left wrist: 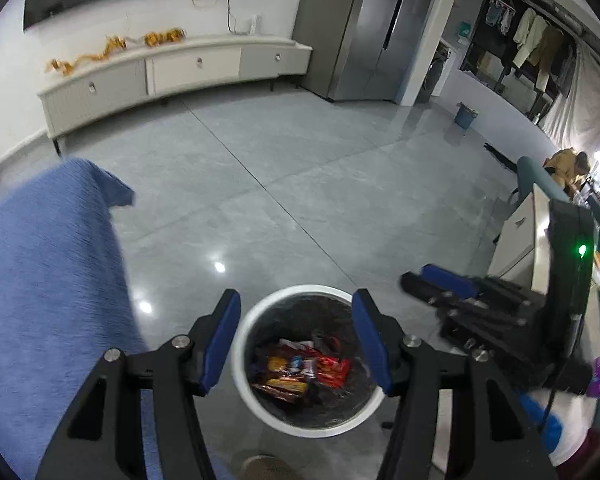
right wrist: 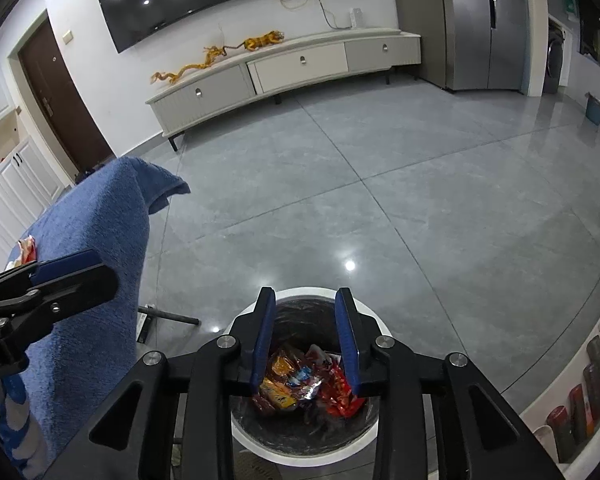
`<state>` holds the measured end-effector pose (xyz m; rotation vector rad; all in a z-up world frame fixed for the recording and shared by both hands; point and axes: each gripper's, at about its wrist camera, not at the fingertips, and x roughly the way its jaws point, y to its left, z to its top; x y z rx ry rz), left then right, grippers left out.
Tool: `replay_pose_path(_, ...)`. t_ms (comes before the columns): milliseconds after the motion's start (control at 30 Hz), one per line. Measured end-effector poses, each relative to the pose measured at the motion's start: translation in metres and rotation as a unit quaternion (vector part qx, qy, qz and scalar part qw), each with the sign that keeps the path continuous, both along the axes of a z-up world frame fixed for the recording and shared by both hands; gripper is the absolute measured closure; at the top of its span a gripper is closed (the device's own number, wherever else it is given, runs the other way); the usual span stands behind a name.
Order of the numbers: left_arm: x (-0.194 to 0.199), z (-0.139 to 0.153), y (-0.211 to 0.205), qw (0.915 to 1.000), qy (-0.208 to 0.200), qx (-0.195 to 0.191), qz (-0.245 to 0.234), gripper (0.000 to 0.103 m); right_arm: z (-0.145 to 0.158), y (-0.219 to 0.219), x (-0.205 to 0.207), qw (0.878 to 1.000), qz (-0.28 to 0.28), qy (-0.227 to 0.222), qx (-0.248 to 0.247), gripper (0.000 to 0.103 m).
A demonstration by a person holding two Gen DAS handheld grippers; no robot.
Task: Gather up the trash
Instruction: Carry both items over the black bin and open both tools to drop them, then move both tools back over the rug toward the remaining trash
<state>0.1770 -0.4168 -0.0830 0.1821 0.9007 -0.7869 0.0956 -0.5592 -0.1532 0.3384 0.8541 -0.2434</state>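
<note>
The trash bin (left wrist: 307, 364) stands on the grey tiled floor (left wrist: 300, 184), just right of the blue-covered table (left wrist: 48, 280). It is round, with a white rim and a dark liner. Inside lies a heap of snack wrappers (left wrist: 300, 372): red, orange and yellow packets with a small blue and white one among them.

The left gripper (left wrist: 296, 340) hangs above the bin with its blue-padded jaws released and well apart; nothing is between them, and the bin's mouth shows in the gap. The right gripper (right wrist: 306, 340) also hangs over the bin (right wrist: 304, 432), its jaws parted more narrowly and empty, framing the wrappers (right wrist: 304, 388) below.

The left wrist view alone shows the right gripper (left wrist: 424, 280) from the side, reaching in from the right, with a green light on the black body behind it. It also shows a white cabinet on the right, clothes hanging in the far right room, and the toe of a shoe (left wrist: 260, 468) at the near edge.

The right wrist view alone shows the left gripper (right wrist: 92, 272) entering from the left in front of the blue cloth (right wrist: 96, 248), a red and white wrapper (right wrist: 27, 249) lying on that table at the left edge, a dark door and white cupboards far left, and a white shelf with bottles (right wrist: 592, 384) on the near right.

Both views show the long white TV cabinet (right wrist: 284, 68) under the wall screen, orange decorations on it, a grey fridge, and a small blue bin (right wrist: 594, 110) far right.
</note>
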Motion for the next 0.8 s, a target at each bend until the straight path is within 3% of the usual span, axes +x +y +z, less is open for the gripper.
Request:
replay_pose_path(100, 0.006, 0.028, 0.025, 0.9994, -0.024, 0.007, 0.025, 0.047, 0.024, -0.001, -0.006, 1.000, 0.000, -0.012, -0.016, 0.072)
replay_pose_path(267, 0.025, 0.092, 0.088, 0.9944, -0.056, -0.012, 0.089, 0.047, 0.099, 0.001, -0.031, 0.997, -0.001, -0.050, -0.062, 0.070)
replay_pose_path(600, -0.007, 0.242, 0.232, 0.9740, -0.158, -0.050, 0.154, 0.047, 0.315, 0.045, -0.121, 0.976, 0.010, -0.147, -0.161, 0.061)
replay_pose_path(800, -0.022, 0.284, 0.313, 0.9586, -0.191, -0.045, 0.207, 0.047, 0.421, 0.119, -0.169, 0.958, 0.055, -0.165, -0.229, 0.060)
